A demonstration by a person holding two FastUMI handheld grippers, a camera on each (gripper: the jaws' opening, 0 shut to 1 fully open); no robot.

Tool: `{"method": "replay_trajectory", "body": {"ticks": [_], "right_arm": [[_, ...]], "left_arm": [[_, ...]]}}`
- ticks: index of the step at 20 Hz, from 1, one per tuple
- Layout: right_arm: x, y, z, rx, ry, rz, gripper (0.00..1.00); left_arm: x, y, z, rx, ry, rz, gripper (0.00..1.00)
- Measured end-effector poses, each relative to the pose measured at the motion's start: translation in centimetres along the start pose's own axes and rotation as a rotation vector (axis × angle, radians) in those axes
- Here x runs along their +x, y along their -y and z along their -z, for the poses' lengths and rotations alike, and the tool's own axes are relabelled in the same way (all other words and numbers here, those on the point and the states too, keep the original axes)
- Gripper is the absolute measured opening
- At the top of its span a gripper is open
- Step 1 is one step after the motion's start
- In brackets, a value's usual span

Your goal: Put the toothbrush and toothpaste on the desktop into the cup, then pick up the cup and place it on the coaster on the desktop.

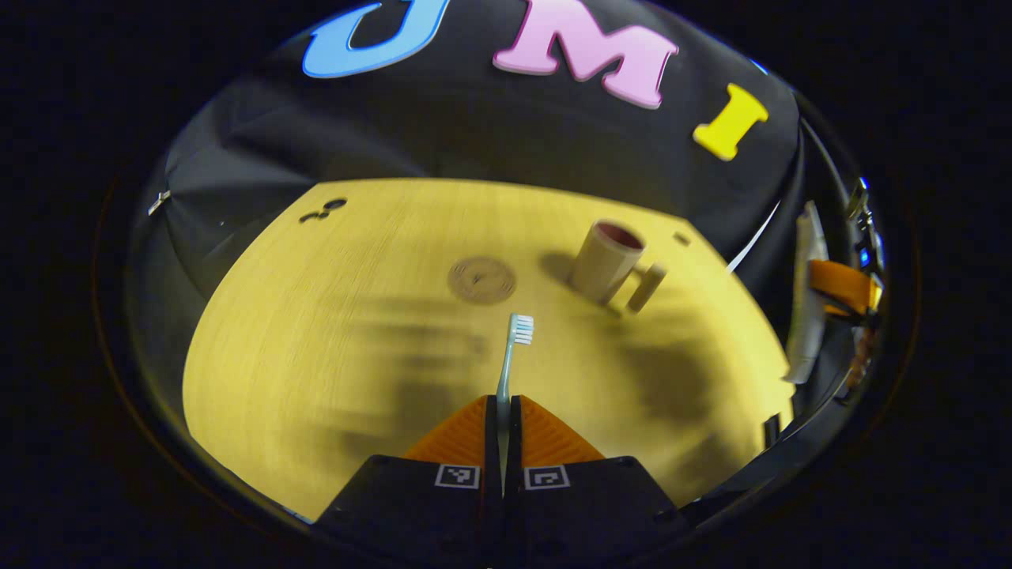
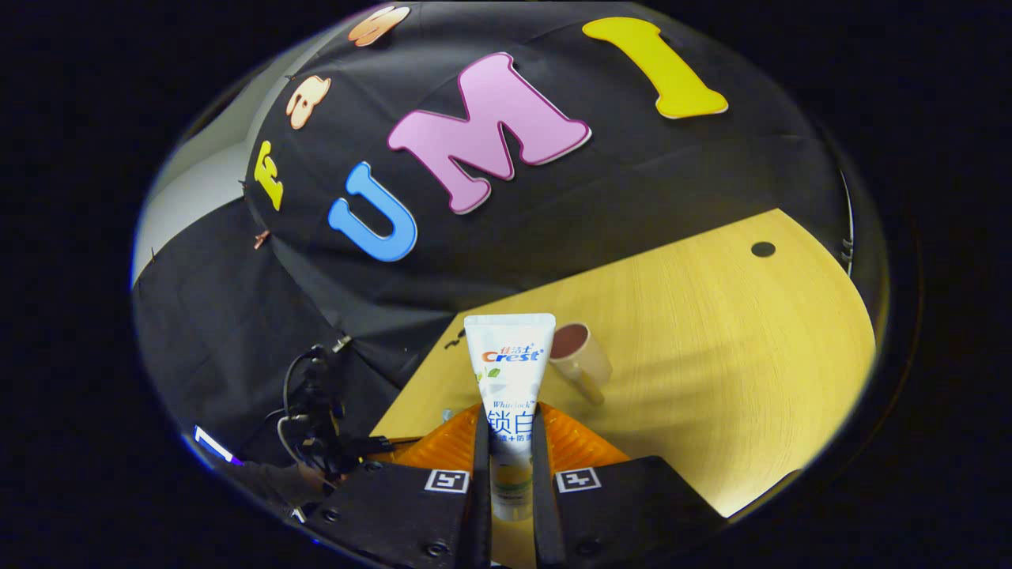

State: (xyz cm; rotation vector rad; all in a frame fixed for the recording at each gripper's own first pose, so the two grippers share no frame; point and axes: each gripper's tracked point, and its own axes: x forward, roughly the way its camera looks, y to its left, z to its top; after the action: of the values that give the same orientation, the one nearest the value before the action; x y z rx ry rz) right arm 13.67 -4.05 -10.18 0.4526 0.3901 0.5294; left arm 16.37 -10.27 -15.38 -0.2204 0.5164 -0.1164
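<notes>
Both picks done, nothing in the cup yet.

Left gripper (image 1: 504, 411): jaws pinched on the toothbrush (image 1: 510, 359) handle, bristle head pointing away from it, lifted over the wooden desktop (image 1: 316, 356). Right gripper (image 2: 510, 431): both fingers pressed on the toothpaste tube (image 2: 508, 371), crimped flat end sticking out forward, cap end back between the jaws. In the left gripper view the tube and the right gripper also show at the far right edge, off the side of the desk.

Cup (image 1: 605, 259): beige mug with a handle, standing upright on the desktop toward the far right, looks empty as far as I can see into it. In the right gripper view it sits just behind the tube, well apart from either tool. Coaster (image 1: 481, 279): round disc, flat on the desk just left of the cup, bare.

Left to do, by my read: drop toothbrush in the cup, drop toothpaste in, release both, then grab the cup and set it on the coaster. Roughly a third through. Left view is motion-blurred.
</notes>
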Motion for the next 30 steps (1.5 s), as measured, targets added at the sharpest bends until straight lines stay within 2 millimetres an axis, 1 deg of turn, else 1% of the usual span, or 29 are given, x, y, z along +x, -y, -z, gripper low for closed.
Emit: {"method": "replay_trajectory", "body": {"ticks": [2,4,7,8,9,10,11,12,14,16,18,19,22,23,24,25,27,28,29,30], "right_arm": [[2.3,-0.3,-3.1,-0.022,0.059,-0.025,0.25],[5.2,0.0,-5.3,-0.081,0.097,-0.034,0.24],[10.2,0.6,-8.5,-0.131,0.158,-0.059,0.25],[12.1,0.8,-8.9,-0.146,0.17,-0.068,0.24],[14.1,1.2,-9.0,-0.172,0.177,-0.066,0.25],[16.0,1.8,-8.7,-0.207,0.174,-0.057,0.24],[17.5,2.3,-8.2,-0.253,0.178,-0.045,0.24],[18.5,2.8,-7.4,-0.306,0.178,-0.036,0.24],[20.3,3.6,-5.3,-0.406,0.174,-0.024,0.25],[21.9,4.6,-3.0,-0.45,0.149,-0.011,0.25],[23.0,5.5,-1.3,-0.432,0.121,-0.009,0.25],[23.3,6.0,-0.8,-0.428,0.115,0.001,0.25],[23.7,7.0,-0.4,-0.459,0.121,0.024,0.25],[23.7,7.1,-0.4,-0.461,0.121,0.026,0.25],[23.7,7.4,-0.2,-0.456,0.119,0.031,0.25],[23.8,7.6,-0.1,-0.45,0.118,0.035,0.26],[23.6,7.7,0.1,-0.433,0.114,0.036,0.29],[23.5,7.6,0.5,-0.421,0.098,0.031,0.39],[23.3,7.4,0.6,-0.408,0.099,0.017,0.37],[22.9,7.2,0.3,-0.396,0.101,0.015,0.44]], "left_arm": [[-1.0,2.4,-2.4,-0.026,0.081,0.064,0.06],[-1.7,4.2,-4.3,-0.052,0.149,0.107,0.06],[-1.5,7.1,-8.3,-0.101,0.273,0.183,0.06],[-1.3,7.8,-9.7,-0.115,0.309,0.203,0.06],[-0.9,8.3,-10.7,-0.125,0.338,0.217,0.06],[-0.5,8.7,-11.4,-0.13,0.359,0.222,0.06],[-0.2,8.8,-11.8,-0.133,0.373,0.223,0.06],[0.1,9.0,-12.1,-0.137,0.383,0.226,0.06],[0.7,9.0,-11.9,-0.145,0.389,0.22,0.06],[1.1,8.8,-11.5,-0.168,0.392,0.216,0.06],[1.6,8.7,-11.0,-0.189,0.385,0.209,0.06],[2.0,8.6,-10.8,-0.194,0.383,0.204,0.06],[2.4,8.5,-10.8,-0.195,0.381,0.197,0.06],[2.6,8.4,-10.8,-0.197,0.382,0.195,0.01],[2.7,8.4,-10.8,-0.199,0.379,0.197,0.06],[2.9,8.4,-10.8,-0.198,0.38,0.194,0.06],[3.2,8.4,-11.0,-0.199,0.381,0.192,0.06],[3.4,8.5,-11.1,-0.202,0.381,0.195,0.06],[3.6,8.6,-11.2,-0.206,0.386,0.195,0.06],[3.9,8.8,-11.6,-0.21,0.395,0.199,0.06]]}}
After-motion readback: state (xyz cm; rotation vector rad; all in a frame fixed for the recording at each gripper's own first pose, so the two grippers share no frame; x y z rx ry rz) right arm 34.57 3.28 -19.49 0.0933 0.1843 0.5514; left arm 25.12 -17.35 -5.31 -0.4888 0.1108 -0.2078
